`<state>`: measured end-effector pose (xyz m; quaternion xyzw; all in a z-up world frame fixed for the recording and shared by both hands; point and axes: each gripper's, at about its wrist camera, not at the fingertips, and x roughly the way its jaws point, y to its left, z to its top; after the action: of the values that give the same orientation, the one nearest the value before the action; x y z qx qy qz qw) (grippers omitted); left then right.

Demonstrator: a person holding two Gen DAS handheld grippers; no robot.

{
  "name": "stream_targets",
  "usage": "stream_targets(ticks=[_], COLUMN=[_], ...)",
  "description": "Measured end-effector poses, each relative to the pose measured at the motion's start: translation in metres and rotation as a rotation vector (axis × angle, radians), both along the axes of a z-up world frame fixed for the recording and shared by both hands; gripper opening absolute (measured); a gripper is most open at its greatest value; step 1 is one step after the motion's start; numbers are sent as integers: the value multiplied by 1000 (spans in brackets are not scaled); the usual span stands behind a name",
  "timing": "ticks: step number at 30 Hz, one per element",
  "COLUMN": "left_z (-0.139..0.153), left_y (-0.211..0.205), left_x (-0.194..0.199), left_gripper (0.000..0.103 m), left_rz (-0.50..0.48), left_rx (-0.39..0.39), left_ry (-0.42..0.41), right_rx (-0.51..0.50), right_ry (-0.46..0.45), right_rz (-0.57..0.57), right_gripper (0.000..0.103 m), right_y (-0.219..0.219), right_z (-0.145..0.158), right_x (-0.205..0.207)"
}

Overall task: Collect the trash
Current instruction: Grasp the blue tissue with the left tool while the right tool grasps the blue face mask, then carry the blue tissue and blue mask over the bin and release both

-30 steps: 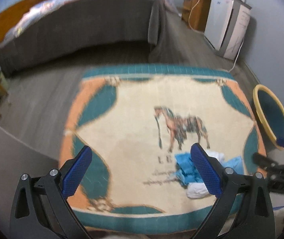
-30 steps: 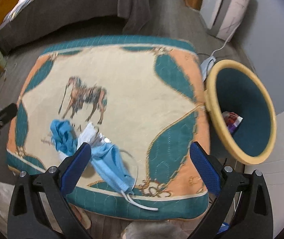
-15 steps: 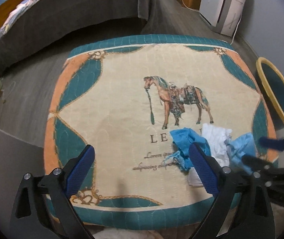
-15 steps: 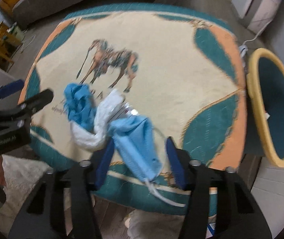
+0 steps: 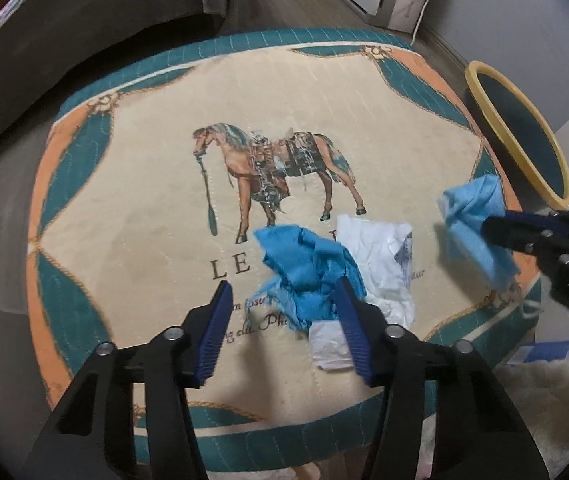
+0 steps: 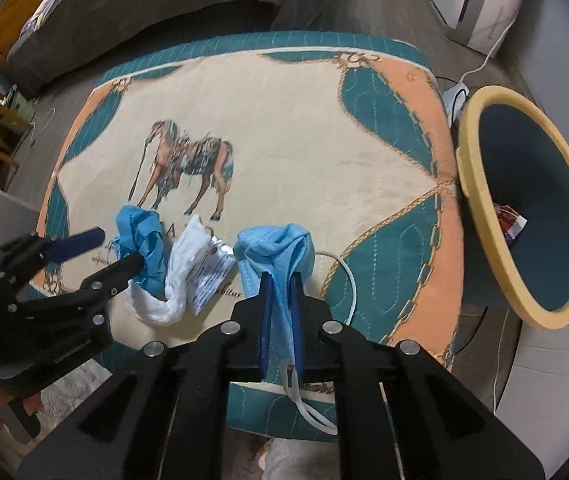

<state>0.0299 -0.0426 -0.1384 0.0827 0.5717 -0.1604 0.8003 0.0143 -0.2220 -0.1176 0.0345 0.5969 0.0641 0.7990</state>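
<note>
Right wrist view: right claw (image 6: 281, 312) clamped on face mask (image 6: 274, 248); left claw (image 5: 282, 308) wide at blue rag (image 5: 308, 268). Bin (image 6: 480, 208) holds one wrapper; white bag (image 6: 182, 264) remains on tabletop (image 6: 304, 140).

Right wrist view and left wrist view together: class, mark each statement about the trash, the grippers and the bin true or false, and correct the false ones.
1. The right gripper is shut on the light blue face mask. True.
2. The left gripper is shut on the crumpled white plastic wrapper. False: its jaws are open, around the crumpled darker blue cloth.
3. The teal bin with a yellow rim is empty. False: a small red and white wrapper lies inside.
4. The white wrapper lies between the blue cloth and the mask. True.
</note>
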Motion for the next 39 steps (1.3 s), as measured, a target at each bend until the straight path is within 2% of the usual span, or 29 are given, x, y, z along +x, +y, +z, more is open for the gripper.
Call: stream_targets(ticks=[1,2,3,8,16,22,33,39], left_z=[-1,-1,0,12,51,86,116,121], left_y=[0,0,-1,-3,12,9,-6,-34], left_x=[1,2,2,1,9,9,6,5], left_gripper=[37,31,20,17,17,17,17,17], left_rz=[-5,-10,-17,-43,37,28,8,-49], left_rx=[-12,-26,-40,-41,-69,-70,-122,-125], left_ry=[6,10,12,-48,-201,-311,-367,-389], right_rx=[2,4,5,5,10,35,25,14], right_ry=[-1,-1,-3,-23,-49,-98,-246,-295], right_rz=[0,1,3,4,-18,-47,-111,-149], right_gripper=[8,8,8,8,8,8,8,8], right_y=[0,2,3,3,-3,-11,-48,-76], right_z=[-1,-1,-2,3,9,28,78,95], right_x=[1,2,3,6,10,13,20,21])
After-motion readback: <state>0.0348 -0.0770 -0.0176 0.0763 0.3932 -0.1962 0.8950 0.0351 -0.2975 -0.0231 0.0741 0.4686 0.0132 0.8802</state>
